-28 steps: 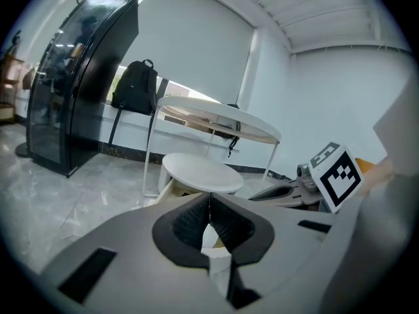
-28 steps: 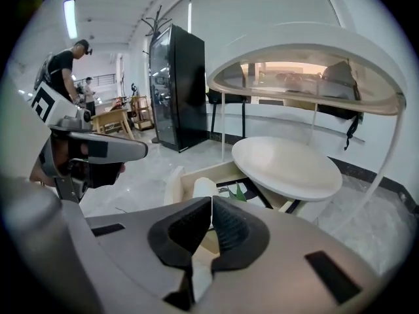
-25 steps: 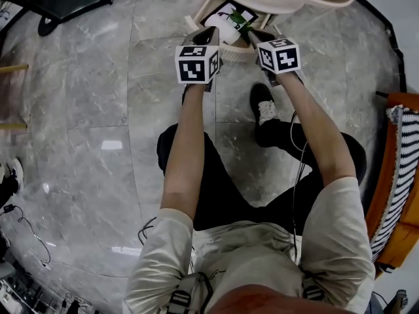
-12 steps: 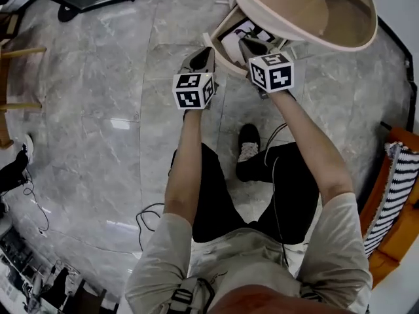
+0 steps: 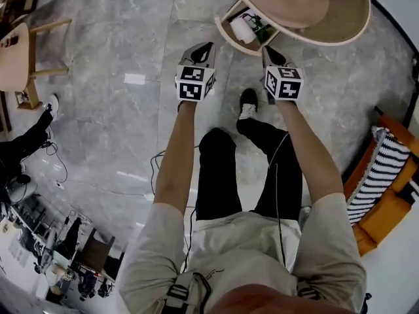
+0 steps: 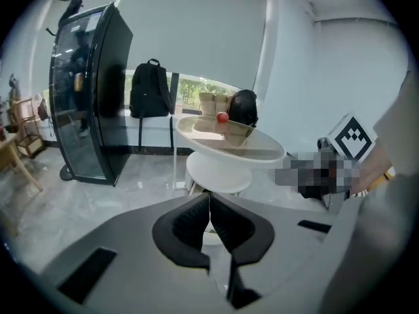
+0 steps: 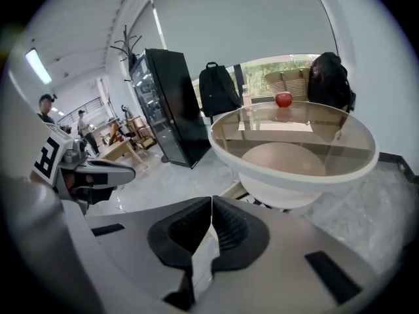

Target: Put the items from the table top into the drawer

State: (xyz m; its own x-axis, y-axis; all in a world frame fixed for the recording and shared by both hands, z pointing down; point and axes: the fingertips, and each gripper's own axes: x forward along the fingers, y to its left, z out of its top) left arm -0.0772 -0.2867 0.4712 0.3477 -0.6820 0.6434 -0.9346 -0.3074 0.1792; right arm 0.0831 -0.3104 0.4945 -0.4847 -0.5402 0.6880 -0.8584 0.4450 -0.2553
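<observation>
Right gripper view: one round red apple on the glass table ahead; two grippers, left gripper and right gripper, both clamped together, empty.

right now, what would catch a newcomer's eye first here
The round glass-topped table fills the right gripper view, with a lone red apple near its far edge. In the head view, a drawer stands open under the table with a white roll inside. Nearer, the left gripper and right gripper hang above the grey floor, jaws shut on nothing.
</observation>
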